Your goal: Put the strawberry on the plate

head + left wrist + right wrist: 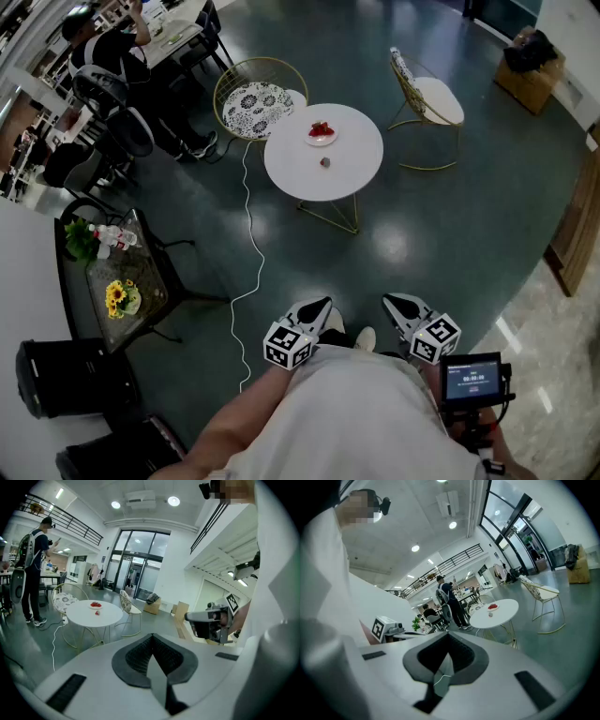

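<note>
**Wide hall, strawberry well out of reach**

A wide hall with a dark green floor is seen. A round white counter (328, 183) stands in it, well apart from the person holding the tools. On the counter a small plate (321, 140) with red fruit on it is seen. Just beside the plate, on the bare top, lies a small dark-red lump taken to be the strawberry (325, 162). The left tongs (317, 310) and the right tongs (397, 307) are held close to the body, and each pair is pressed together with nothing between.

The strawberry is judged light, soft and easily bruised, with a skin that may slip. It is best taken across its broad middle with a gentle squeeze, not at the tip.

The layout from above is given only by the head view, including a white cable (251, 234) lying on the floor toward the counter. The meeting of the jaws is shown only by the two gripper views, where the counter's thin legs are also seen from the side. The fruit is too small there for any detail.
</note>
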### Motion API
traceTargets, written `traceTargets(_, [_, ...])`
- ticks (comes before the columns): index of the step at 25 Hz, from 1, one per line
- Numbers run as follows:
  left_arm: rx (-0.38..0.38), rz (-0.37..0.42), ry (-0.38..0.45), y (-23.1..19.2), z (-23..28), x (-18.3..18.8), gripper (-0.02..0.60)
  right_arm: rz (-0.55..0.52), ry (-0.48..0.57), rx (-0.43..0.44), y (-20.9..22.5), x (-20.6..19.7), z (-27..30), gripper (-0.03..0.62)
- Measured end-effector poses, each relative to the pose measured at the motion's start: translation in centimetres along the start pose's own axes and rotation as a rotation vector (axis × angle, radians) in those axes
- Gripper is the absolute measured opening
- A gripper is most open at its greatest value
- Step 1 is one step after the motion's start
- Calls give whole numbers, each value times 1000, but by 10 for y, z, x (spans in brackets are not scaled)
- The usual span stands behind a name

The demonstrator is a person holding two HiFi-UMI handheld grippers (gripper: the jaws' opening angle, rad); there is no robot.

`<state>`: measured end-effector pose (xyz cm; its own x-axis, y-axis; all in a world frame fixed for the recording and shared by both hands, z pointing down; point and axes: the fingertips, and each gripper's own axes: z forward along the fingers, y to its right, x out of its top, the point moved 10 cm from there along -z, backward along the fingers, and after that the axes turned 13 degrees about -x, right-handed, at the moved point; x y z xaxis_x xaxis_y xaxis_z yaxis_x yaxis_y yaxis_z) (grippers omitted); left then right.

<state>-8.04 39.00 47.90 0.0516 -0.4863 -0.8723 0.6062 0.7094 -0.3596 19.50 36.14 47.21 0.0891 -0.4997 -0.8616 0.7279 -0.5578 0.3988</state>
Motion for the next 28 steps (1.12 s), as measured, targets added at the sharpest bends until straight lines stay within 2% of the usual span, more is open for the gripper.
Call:
traceTargets(5, [17,-16,8,2,-5,-7,6,-23,32,21,-5,0,0,6])
traceTargets(14, [44,-8,24,4,-10,-9,6,-69,30,38,-10,7,7,6])
traceTargets(28, [96,-20,44,7,-18,-6,6,-69,14,61,-13,10,13,6])
